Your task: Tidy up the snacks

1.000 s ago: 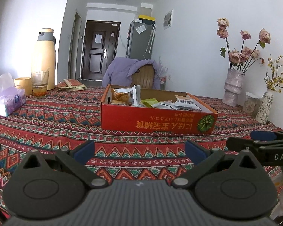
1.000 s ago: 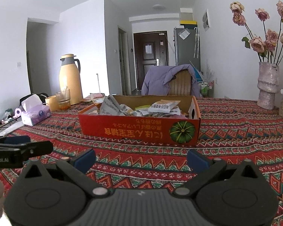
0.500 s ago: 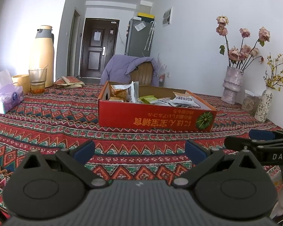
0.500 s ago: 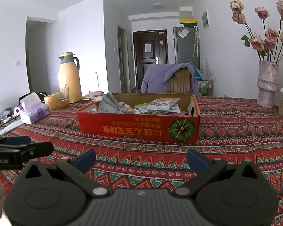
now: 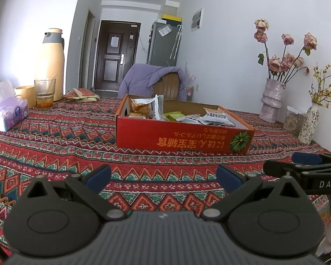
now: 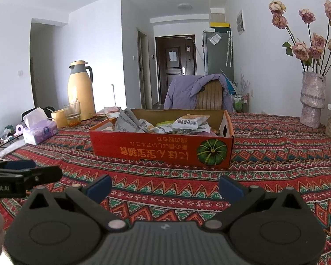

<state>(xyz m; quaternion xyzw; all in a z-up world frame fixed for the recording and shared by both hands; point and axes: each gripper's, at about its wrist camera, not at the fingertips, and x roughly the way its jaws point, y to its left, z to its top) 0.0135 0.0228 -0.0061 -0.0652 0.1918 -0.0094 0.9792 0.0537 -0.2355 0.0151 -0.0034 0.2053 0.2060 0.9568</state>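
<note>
On the patterned red woven tablecloth [image 5: 55,137], a shallow red cardboard box [image 5: 183,138] holds a jumble of foil snack packets [image 6: 190,121], long side facing both tools. The left gripper [image 5: 163,176] and right gripper [image 6: 164,184] hang short of it, spread wide, holding nothing. Packets already boxed fit either sorting underway or finished.

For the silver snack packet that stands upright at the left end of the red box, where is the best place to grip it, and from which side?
Grip the silver packet by its serrated top edge, coming from above. It stands taller than the red box wall, so that flat seal is probably the easiest part to pinch.
</note>
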